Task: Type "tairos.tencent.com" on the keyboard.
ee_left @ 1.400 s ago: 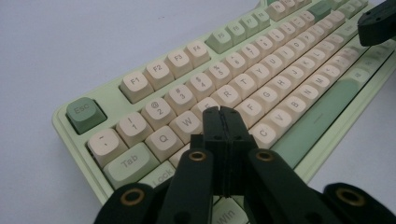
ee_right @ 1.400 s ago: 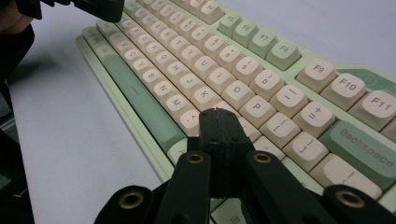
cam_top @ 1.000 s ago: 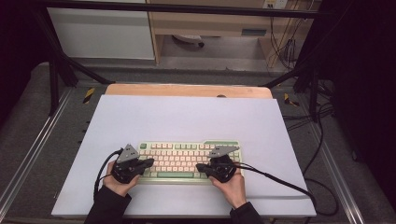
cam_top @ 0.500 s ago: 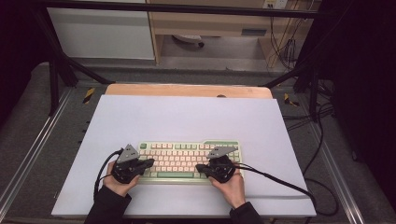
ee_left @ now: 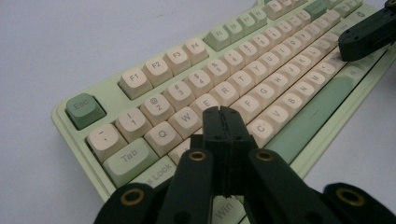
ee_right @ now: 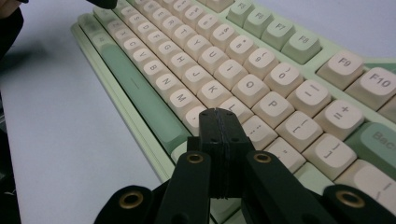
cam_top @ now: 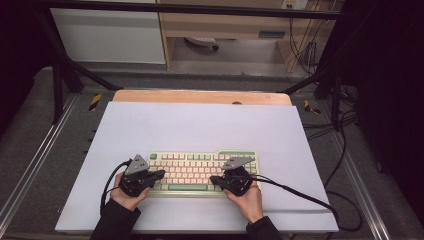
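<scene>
Two clenched grippers over your keyboard (cam_top: 202, 171).
Nothing blocked it on the white mat (cam_top: 200, 125); its long axis ran left-right; your left gripper (cam_top: 159, 174) and right gripper (cam_top: 214, 179) gripped nothing.

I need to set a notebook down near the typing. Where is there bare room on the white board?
The wide stretch of white board behind the pale green keyboard, up to the wooden strip, is bare, as are both side margins. The near edge is crowded by the left hand-held gripper and right hand-held gripper.
</scene>
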The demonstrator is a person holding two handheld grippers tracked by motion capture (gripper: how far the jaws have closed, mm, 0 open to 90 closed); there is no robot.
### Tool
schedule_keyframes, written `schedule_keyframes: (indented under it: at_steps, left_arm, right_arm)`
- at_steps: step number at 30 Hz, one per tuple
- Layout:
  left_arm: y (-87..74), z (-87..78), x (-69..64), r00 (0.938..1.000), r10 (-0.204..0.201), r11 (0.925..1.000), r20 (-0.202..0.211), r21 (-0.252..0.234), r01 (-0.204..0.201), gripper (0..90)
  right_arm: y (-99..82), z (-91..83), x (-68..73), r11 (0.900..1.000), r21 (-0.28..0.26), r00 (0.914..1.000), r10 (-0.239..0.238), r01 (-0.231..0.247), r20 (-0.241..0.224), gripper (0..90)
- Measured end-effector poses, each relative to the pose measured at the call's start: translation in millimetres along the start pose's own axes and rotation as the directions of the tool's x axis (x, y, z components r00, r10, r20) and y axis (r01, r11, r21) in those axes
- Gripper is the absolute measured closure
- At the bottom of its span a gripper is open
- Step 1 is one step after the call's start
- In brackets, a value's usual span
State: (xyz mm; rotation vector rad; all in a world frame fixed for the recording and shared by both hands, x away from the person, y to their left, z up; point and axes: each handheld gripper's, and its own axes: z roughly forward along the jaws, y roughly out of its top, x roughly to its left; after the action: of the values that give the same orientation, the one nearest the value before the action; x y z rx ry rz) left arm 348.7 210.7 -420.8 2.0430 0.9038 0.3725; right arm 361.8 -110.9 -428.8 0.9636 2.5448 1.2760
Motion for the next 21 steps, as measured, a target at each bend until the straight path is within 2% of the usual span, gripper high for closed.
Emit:
schedule_keyframes:
  at_steps: [10,21]
  left_arm:
    - [1.5,-0.2,-2.1,1.0000,0.005,1.0000,0.002,-0.002,-0.005,90.0]
    - [10.2,4.6,-8.6,0.9999,0.010,0.9999,0.000,-0.008,-0.010,90.0]
  right_arm:
    - [4.5,-13.1,-2.6,0.9997,-0.014,0.9991,-0.018,0.019,0.039,90.0]
    - [3.8,-14.0,-3.8,0.9998,-0.011,0.9993,-0.017,0.017,0.034,90.0]
